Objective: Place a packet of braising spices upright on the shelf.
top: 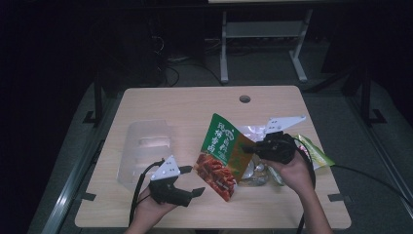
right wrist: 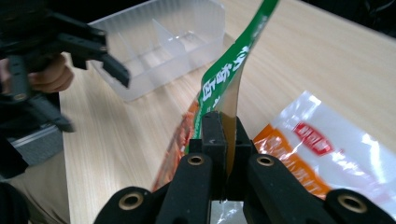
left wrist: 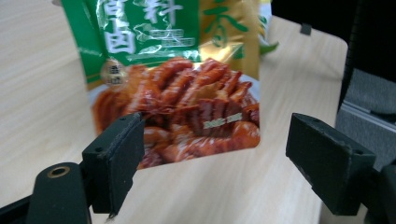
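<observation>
Right tongs (top: pixel 249 147), clenched on the edge of a flat, glossy foil snack pouch (top: pixel 221 155), hold it off the pale wood-grain table (top: pixel 185 105); in the right gripper view the two black jaws press together on the pouch's thin edge (right wrist: pixel 223 84), which rises between them as a narrow green and gold strip. The pouch is rectangular, green at the top with white characters, gold along one side, and printed below with glistening red-brown meat pieces; it hangs tilted above the table's middle, its lower corner near the front edge. Left tongs (top: pixel 191 181) are released, their blocky matte-black jaws standing wide apart and empty just beside the pouch's lower end; in the left gripper view the pouch (left wrist: pixel 175 79) fills the gap between the jaws but lies beyond them, apart from both pads. A clear ribbed plastic tray (top: pixel 146 148) with inner dividers rests on the table at the left, well apart from the pouch. Crinkled transparent wrappers (top: pixel 255 170) and a green packet (top: pixel 316 153) lie under and beside the right hand (top: pixel 292 173). A white, orange and red bag (right wrist: pixel 322 154) lies flat on the table to the right of the right tongs.
</observation>
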`<state>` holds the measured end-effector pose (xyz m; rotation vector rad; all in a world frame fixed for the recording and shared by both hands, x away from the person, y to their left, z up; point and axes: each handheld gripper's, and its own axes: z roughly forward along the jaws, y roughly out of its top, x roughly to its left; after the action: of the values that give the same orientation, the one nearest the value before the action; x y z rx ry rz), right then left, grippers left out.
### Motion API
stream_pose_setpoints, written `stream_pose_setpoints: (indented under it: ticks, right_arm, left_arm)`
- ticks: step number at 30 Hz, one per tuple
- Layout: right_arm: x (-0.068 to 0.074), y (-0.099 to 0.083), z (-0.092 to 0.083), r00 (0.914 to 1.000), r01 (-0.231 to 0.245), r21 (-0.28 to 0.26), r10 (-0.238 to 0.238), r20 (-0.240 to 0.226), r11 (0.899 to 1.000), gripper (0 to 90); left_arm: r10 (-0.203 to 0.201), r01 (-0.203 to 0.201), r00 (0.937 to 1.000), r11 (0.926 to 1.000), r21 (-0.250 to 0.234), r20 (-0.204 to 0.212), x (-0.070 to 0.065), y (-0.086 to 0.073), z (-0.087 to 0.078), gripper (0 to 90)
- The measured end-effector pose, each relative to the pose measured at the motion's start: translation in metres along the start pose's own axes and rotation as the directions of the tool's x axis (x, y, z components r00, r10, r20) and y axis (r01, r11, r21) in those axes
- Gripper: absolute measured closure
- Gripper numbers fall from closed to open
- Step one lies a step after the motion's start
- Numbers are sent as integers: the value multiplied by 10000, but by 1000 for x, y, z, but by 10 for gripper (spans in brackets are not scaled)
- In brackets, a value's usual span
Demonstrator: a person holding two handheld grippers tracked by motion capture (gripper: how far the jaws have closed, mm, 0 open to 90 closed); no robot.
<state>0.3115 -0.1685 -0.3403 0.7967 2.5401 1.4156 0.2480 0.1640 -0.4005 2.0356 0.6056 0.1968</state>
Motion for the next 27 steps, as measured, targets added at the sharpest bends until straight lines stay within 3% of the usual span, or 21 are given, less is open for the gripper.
stream_pose_setpoints:
  ticks: [3,9,13,17,21,24,27]
  right_arm:
    - [5,9,-10,9992,395,-177,-393,96,9991,895]
    - [5,10,-9,9981,613,-360,-611,53,9975,894]
    - [7,9,-9,9977,677,-310,-677,34,9972,895]
    - [7,8,-10,9974,712,-344,-713,-40,9969,895]
    - [7,7,-11,9965,821,-359,-825,-112,9960,894]
    - [7,7,-12,9959,864,-369,-872,-223,9956,894]
    - [7,6,-13,9953,916,-391,-928,-287,9950,894]
  left_arm:
    - [-275,274,9996,9996,-106,-33,7,10,7,189]
    - [-152,154,9996,9999,60,-220,12,23,23,188]
    - [-583,620,9955,9969,493,-744,26,33,40,183]
    - [-805,897,9924,9911,988,-933,35,39,52,175]
    - [-1024,1120,9913,9863,1207,-833,42,43,63,174]
    - [-1388,1444,9892,9777,1527,-469,46,46,71,200]
    - [-1450,1446,9894,9769,1574,-91,48,47,73,314]
